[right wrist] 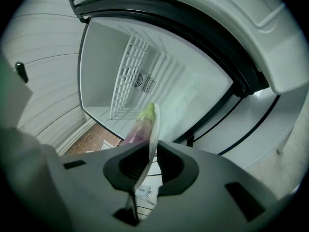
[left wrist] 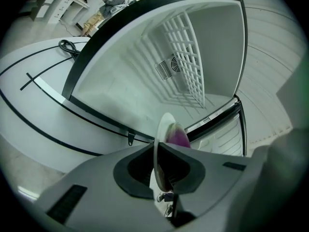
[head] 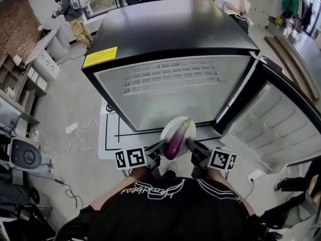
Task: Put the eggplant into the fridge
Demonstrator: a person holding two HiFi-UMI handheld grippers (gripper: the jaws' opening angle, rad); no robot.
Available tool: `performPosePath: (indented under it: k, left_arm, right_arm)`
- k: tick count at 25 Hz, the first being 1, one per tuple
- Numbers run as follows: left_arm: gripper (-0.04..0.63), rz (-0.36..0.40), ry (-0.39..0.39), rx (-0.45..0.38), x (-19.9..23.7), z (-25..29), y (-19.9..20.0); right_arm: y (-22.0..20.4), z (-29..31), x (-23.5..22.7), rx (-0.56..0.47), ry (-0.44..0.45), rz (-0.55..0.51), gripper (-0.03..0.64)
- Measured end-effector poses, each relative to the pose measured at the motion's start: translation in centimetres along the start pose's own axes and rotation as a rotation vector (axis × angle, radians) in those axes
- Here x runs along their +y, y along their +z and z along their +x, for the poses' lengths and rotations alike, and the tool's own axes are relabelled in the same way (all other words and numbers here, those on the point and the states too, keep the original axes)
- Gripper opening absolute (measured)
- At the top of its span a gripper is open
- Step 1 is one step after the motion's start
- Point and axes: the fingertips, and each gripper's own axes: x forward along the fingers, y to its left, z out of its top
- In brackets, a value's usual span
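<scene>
- Head view: the purple eggplant (head: 176, 140) lies on a round white plate (head: 171, 126) before the open black fridge (head: 175, 29). The left gripper (head: 160, 149) and right gripper (head: 190, 144) have their fingers clamped on opposite rims of the plate.
- Only the gripper views show the white wire rack (left wrist: 186, 52) inside the fridge.
- A grey floor (head: 75, 99) and a white mat (head: 111, 137) lie below.

The yellow label (head: 100, 56) on the fridge (head: 170, 29) top bears print too small to read.
</scene>
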Motion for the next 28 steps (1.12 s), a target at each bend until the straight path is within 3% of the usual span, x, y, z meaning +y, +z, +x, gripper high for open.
performPosePath:
  k: [7, 28]
  left_arm:
    - [0.028, 0.046, 0.024, -0.004, 0.6, 2.0, 1.6]
    - [0.029, 0.205, 0.117, -0.036, 2.4, 5.9, 6.8]
  right_arm:
    - [1.8, 1.2, -1.2, -0.001, -0.047, -0.071, 0.044]
    - [5.8, 5.5, -4.4, -0.061, -0.175, -0.137, 0.044]
